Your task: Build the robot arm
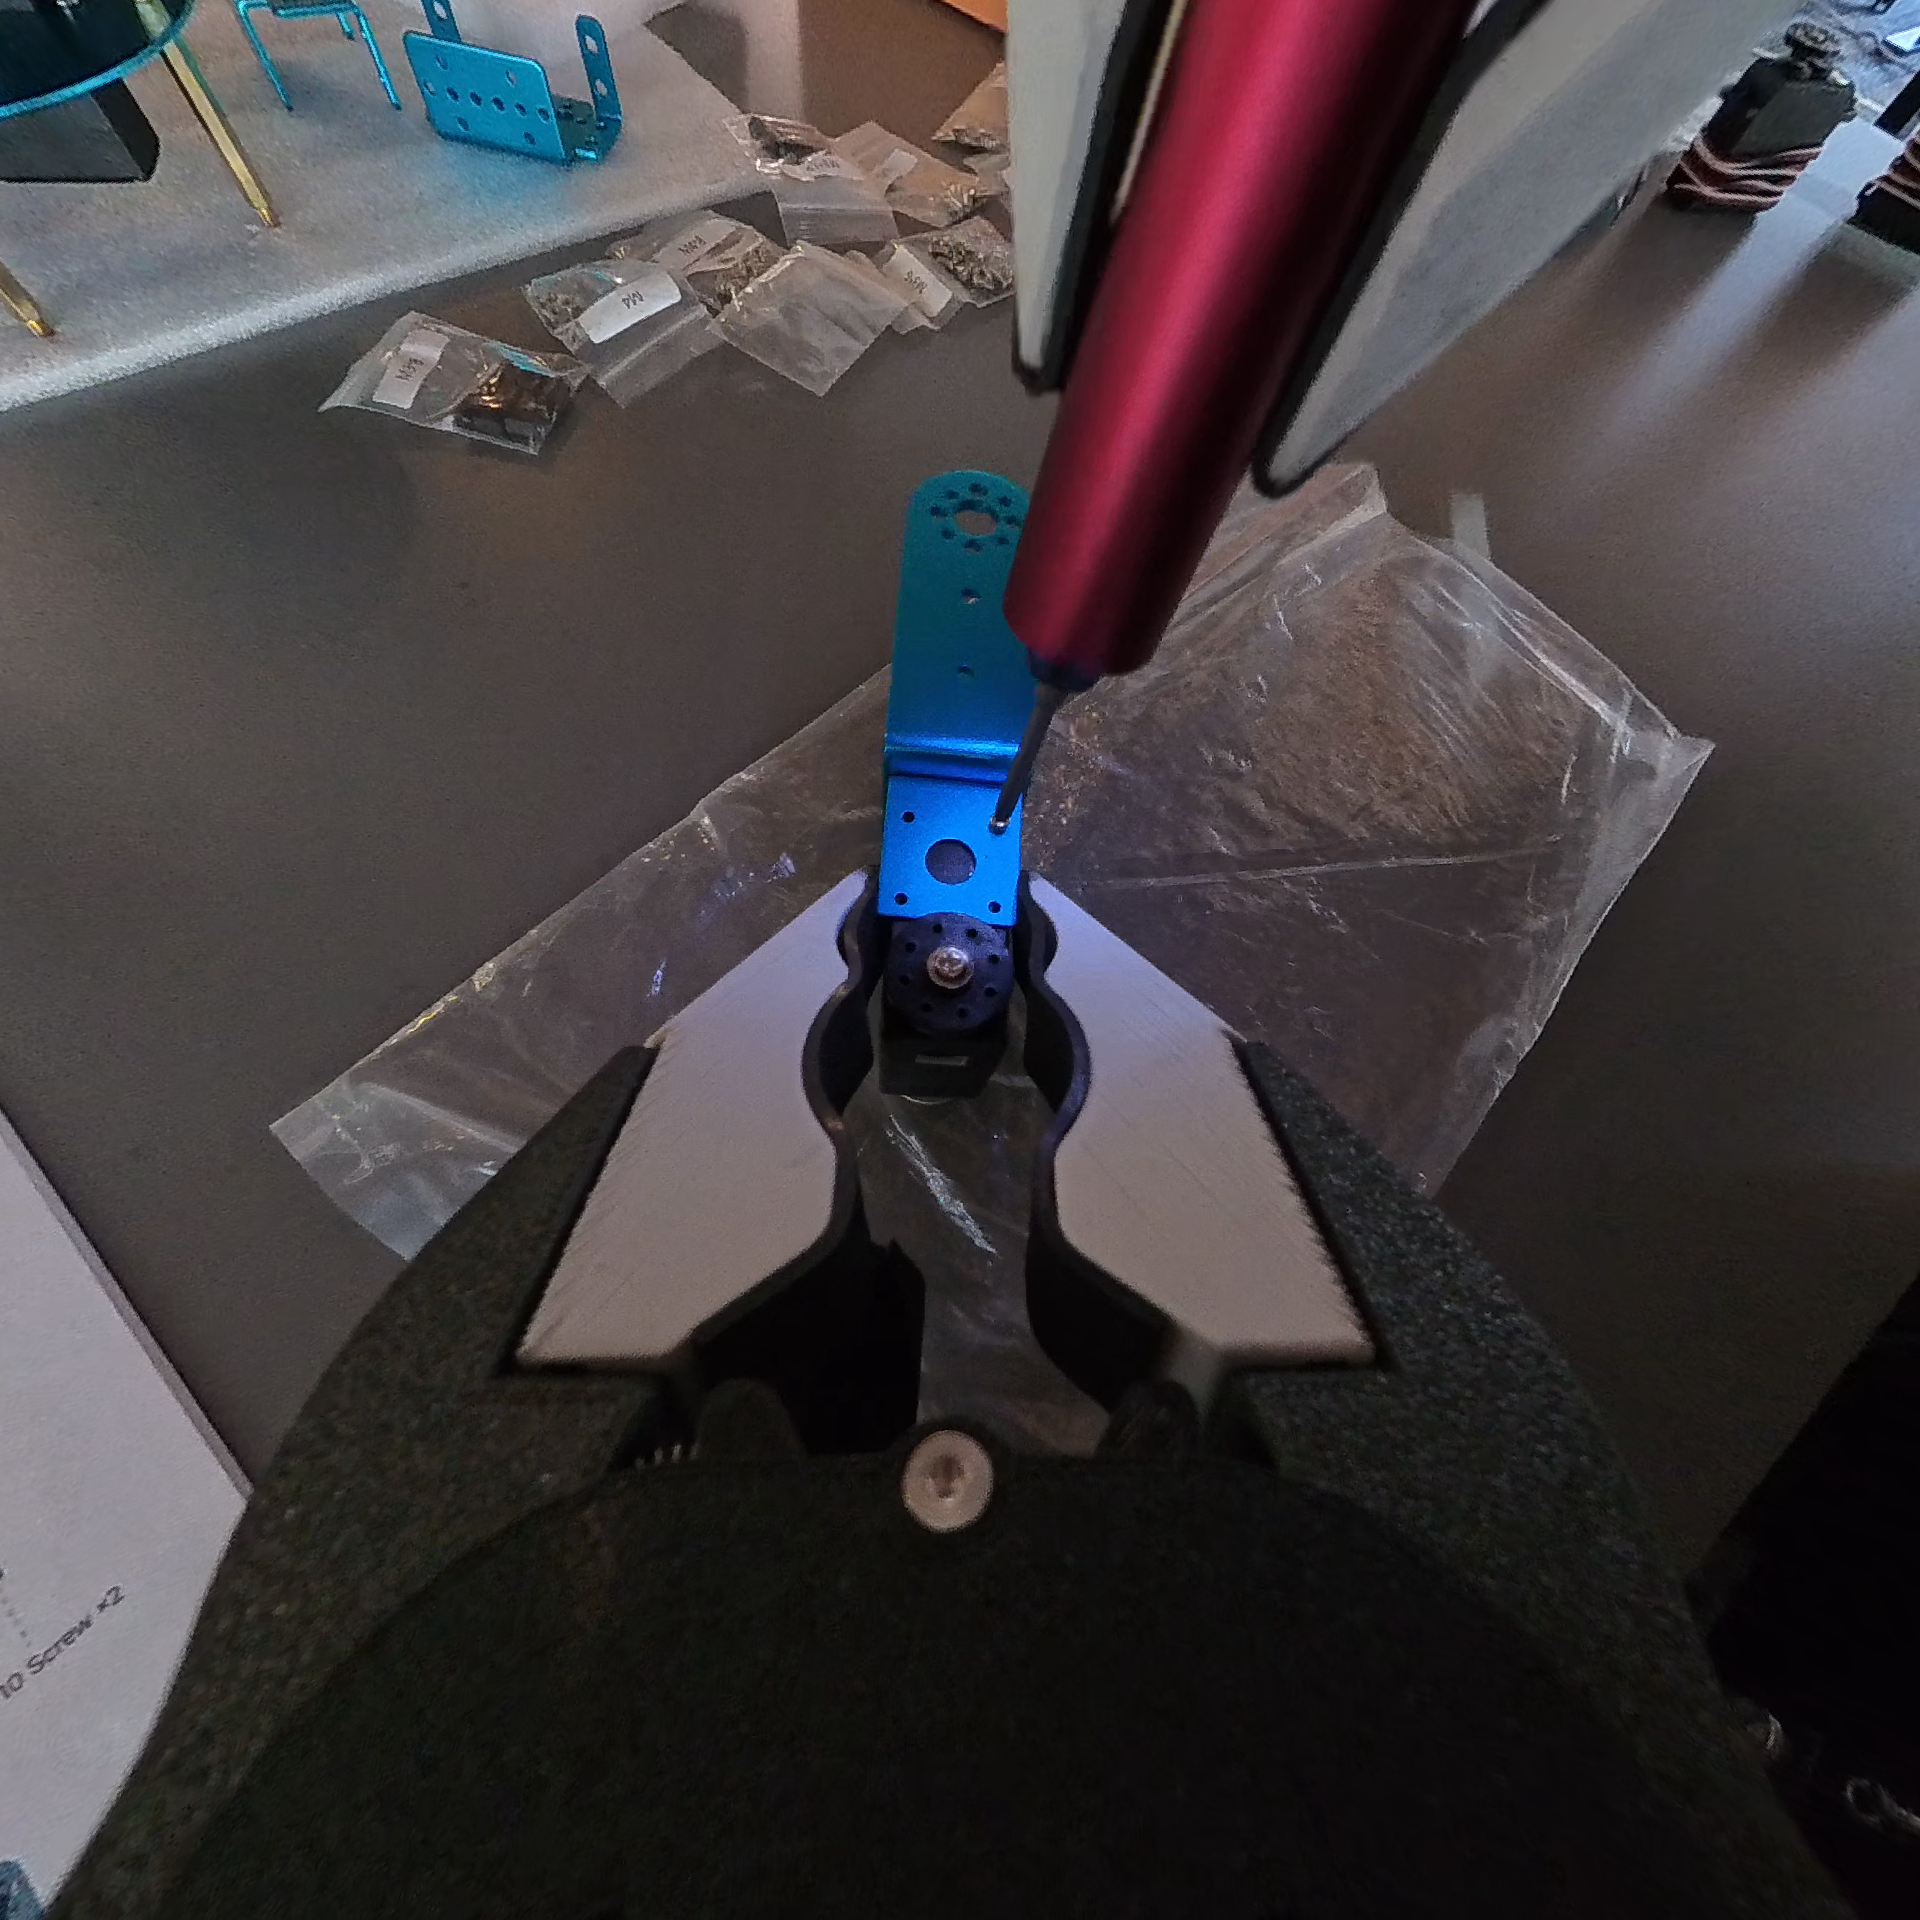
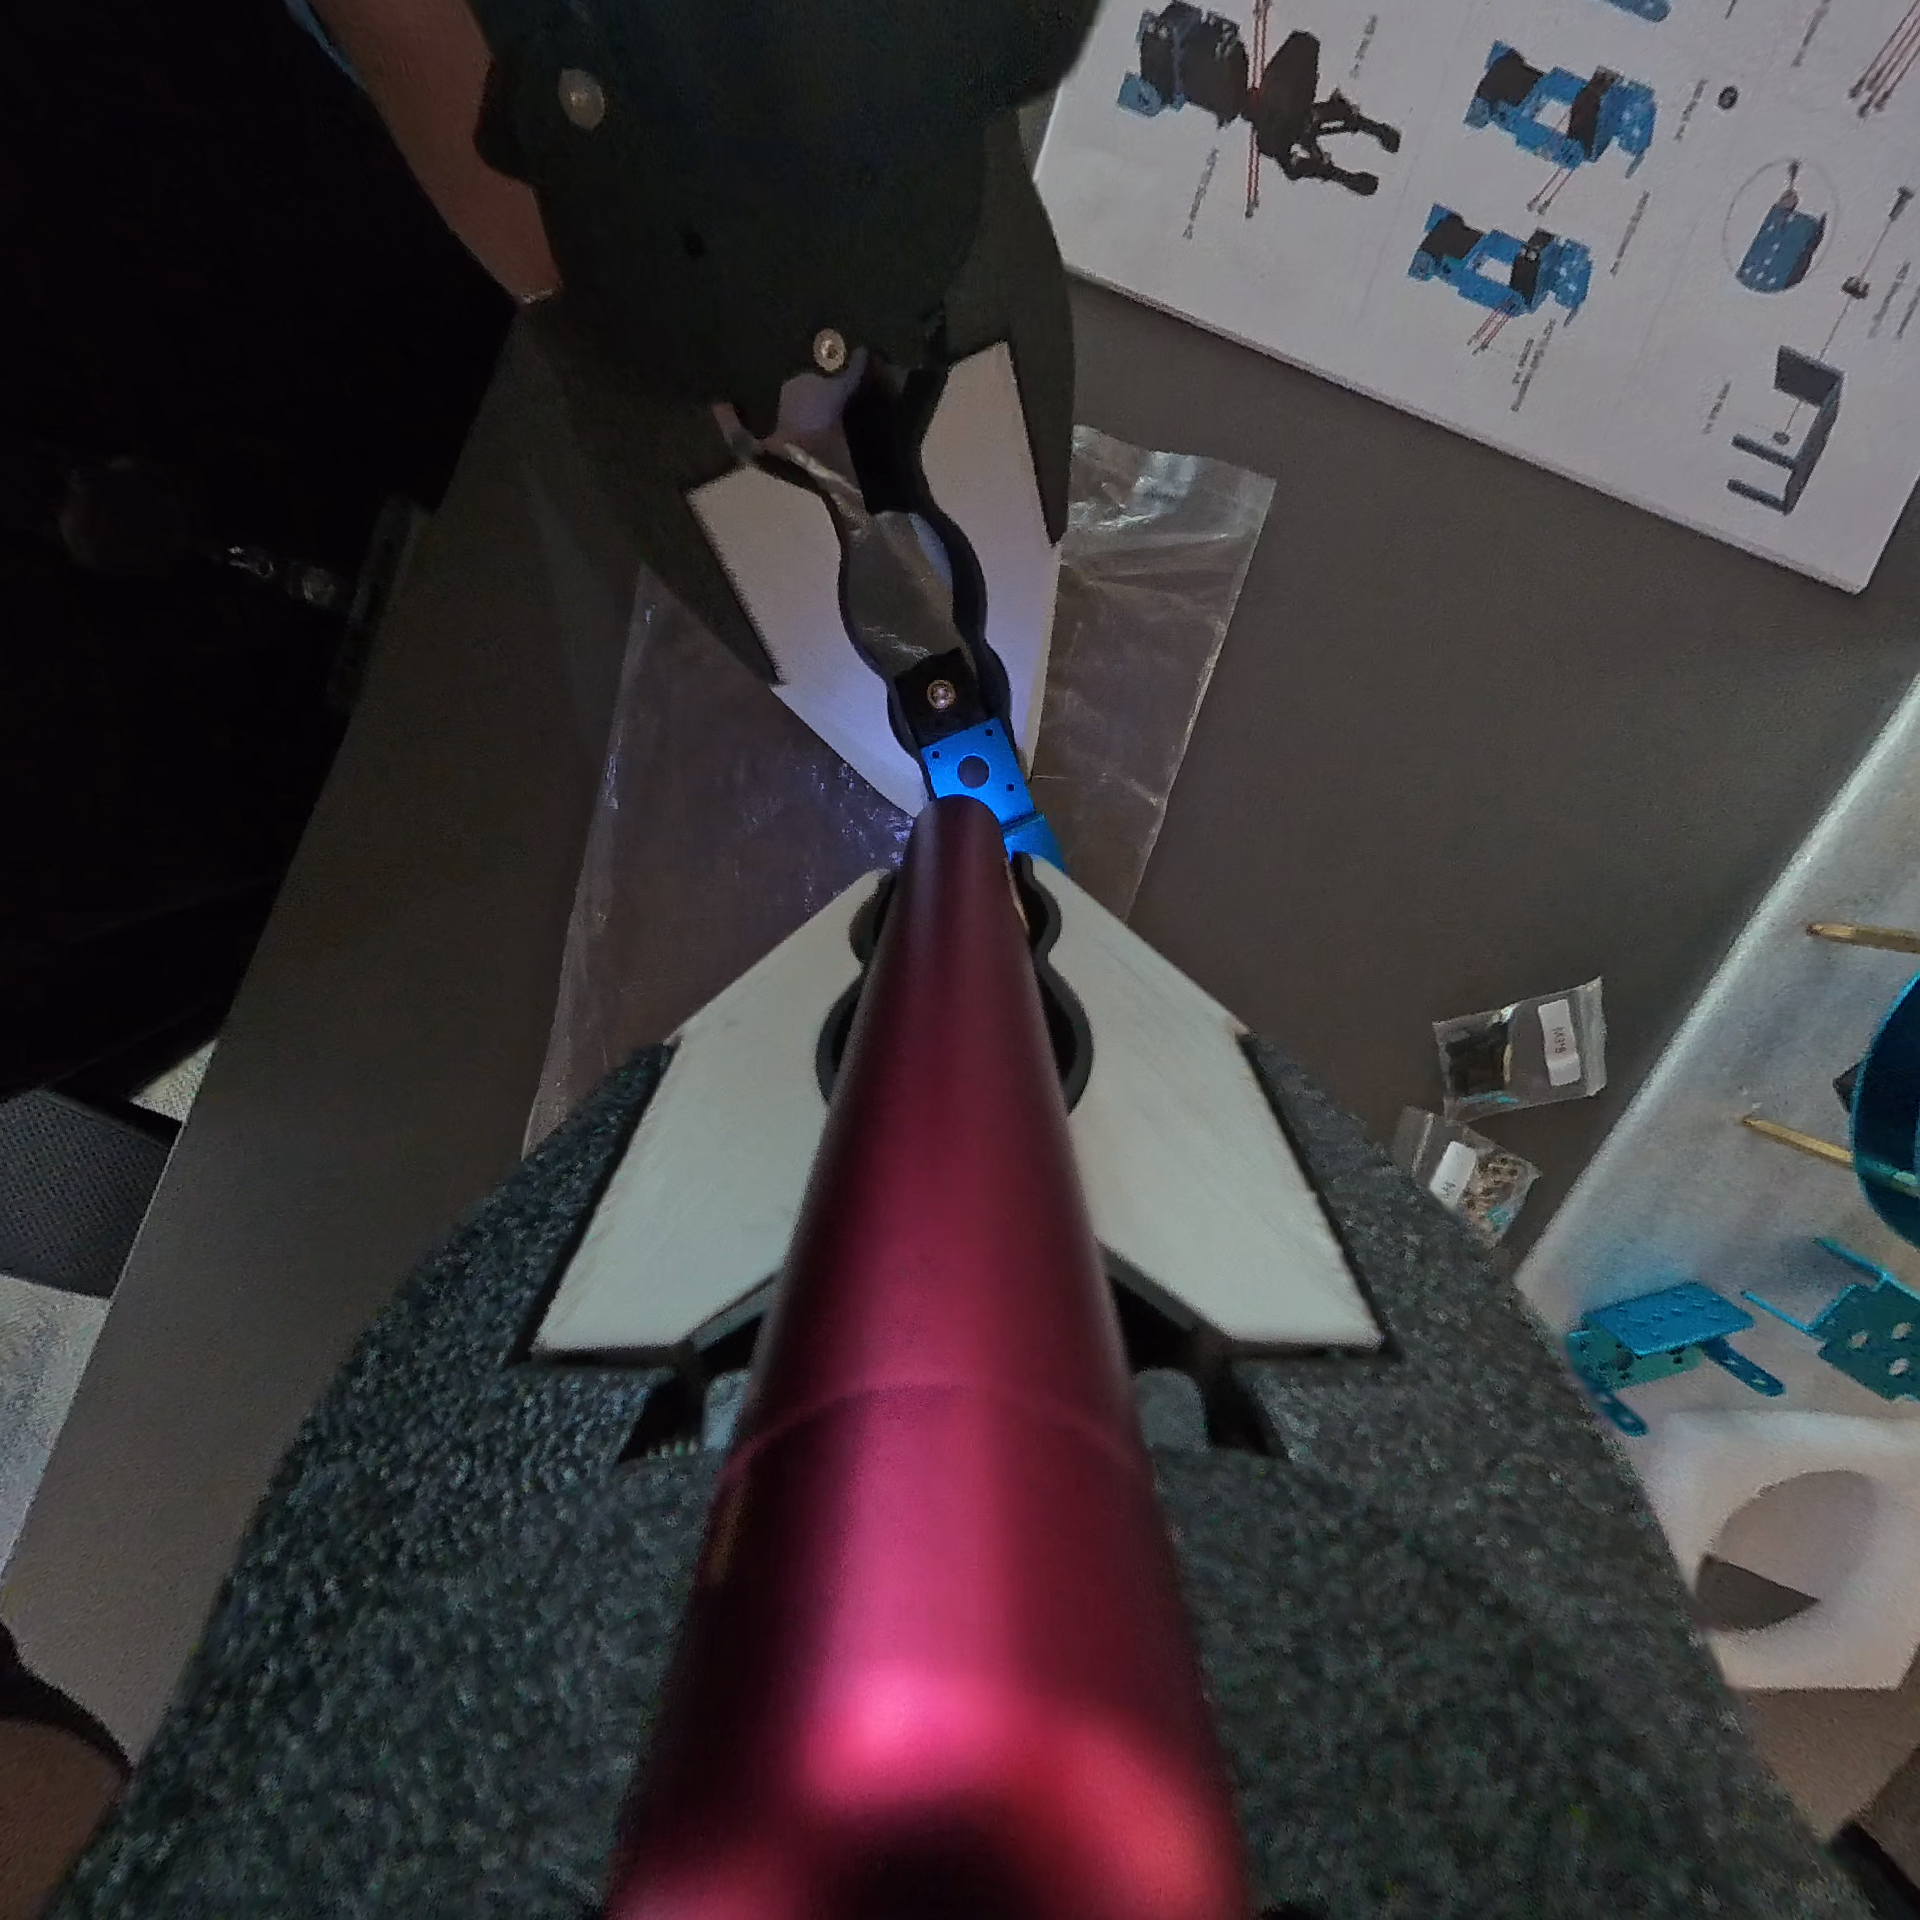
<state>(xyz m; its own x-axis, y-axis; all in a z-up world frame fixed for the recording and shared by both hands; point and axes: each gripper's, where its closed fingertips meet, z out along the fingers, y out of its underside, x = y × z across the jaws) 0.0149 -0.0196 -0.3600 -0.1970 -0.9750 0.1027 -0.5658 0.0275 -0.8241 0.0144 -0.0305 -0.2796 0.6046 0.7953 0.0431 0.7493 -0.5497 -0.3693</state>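
Clear plastic bag (image 1: pixel 1299 810) on grey table (image 1: pixel 312 644), small screw packets (image 1: pixel 665 301) beyond, illustrated instruction sheet (image 2: pixel 1538 249) nearby.

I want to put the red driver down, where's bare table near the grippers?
Bare grey table lies left of the clear plastic bag, below the small parts bags. More lies right of the bag, toward the black servos. Crowded: the foam sheet with blue brackets.

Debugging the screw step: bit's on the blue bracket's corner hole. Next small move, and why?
Probably hold position and turn the screwdriver in place: its tip already sits at the corner hole of the blue bracket, which the left gripper clamps steady.
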